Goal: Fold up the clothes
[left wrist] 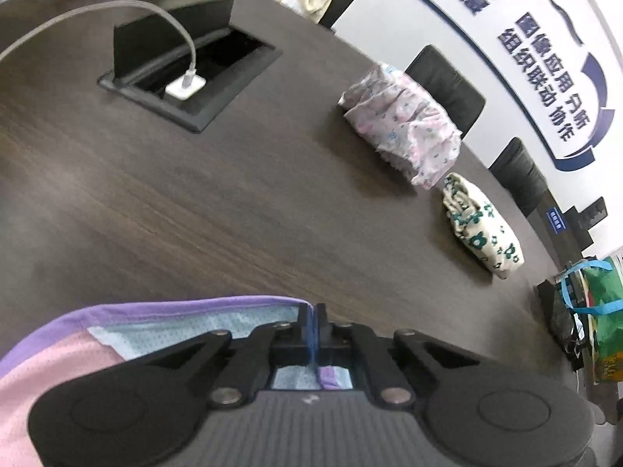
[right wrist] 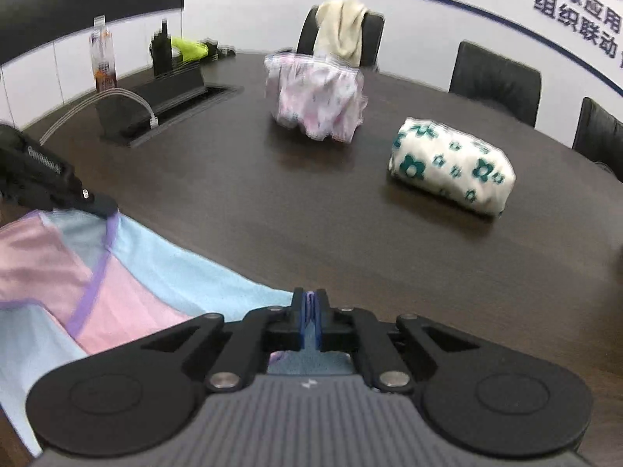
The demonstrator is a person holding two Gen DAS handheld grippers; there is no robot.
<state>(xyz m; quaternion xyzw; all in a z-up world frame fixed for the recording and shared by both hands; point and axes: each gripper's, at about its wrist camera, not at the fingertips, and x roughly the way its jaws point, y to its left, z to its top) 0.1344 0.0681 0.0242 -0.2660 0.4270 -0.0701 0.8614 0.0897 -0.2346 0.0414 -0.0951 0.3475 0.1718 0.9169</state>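
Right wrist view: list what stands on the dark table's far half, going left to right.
Tall clear drink carton with orange label → black desktop stand → crumpled pink floral garment → rolled white bundle with green flower print, all on the dark wood table.

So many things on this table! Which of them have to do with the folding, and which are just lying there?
Folding:
pastel garment, pinched by left gripper and right gripper
pink floral bundle
green-flower bundle

Lying about:
bottle
white charger
cable box
yellow-green item
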